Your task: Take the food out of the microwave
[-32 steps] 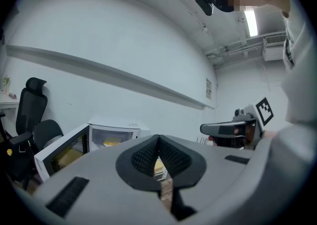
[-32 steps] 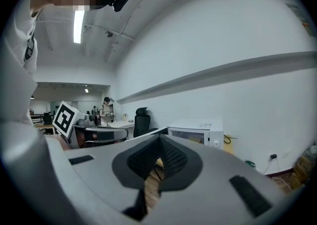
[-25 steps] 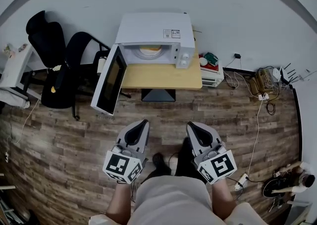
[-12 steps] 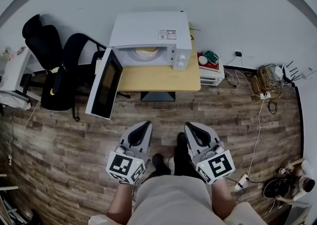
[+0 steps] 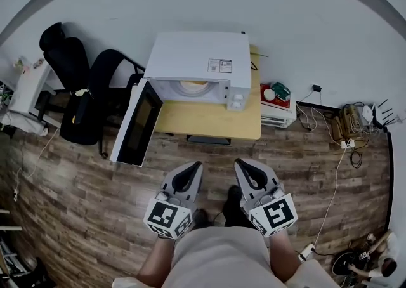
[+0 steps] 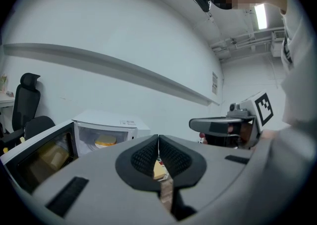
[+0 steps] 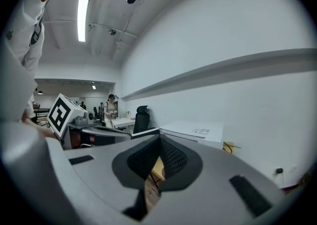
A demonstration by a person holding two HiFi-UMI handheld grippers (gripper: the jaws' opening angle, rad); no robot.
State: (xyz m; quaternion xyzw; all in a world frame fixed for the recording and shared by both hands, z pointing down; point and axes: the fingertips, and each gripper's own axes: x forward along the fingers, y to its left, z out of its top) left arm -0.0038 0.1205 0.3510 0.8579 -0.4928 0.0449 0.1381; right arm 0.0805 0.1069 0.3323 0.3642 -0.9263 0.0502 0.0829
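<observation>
Room: a white wall (image 5: pixel 190 1) behind and a wood-plank floor (image 5: pixel 82 172) below.

Table (image 5: pixel 209 122): small and wooden, set against the wall. The front strip of its tabletop is left bare.

Microwave (image 5: pixel 200 58): white, placed along the back edge of the tabletop and reaching to its left edge. Its door (image 5: pixel 136 125) is swung fully open and hangs out past the tabletop's left edge.

Food (image 5: pixel 193 85): a flat yellow item, seen lying inside the microwave's cavity. In the left gripper view it is seen on a pale dish (image 6: pixel 105 142).

Left gripper (image 5: pixel 192 169): held over the floor, well short of the tabletop's front edge. Its jaws are closed together with nothing between them.

Right gripper (image 5: pixel 242 167): held beside the left one, likewise clear of the table. Its jaws are pressed together and nothing is gripped.

Office chairs (image 5: pixel 66 58): black, two, placed left of the table.

Cables (image 5: pixel 346 122): heaped on the floor by the wall, right of the table.
</observation>
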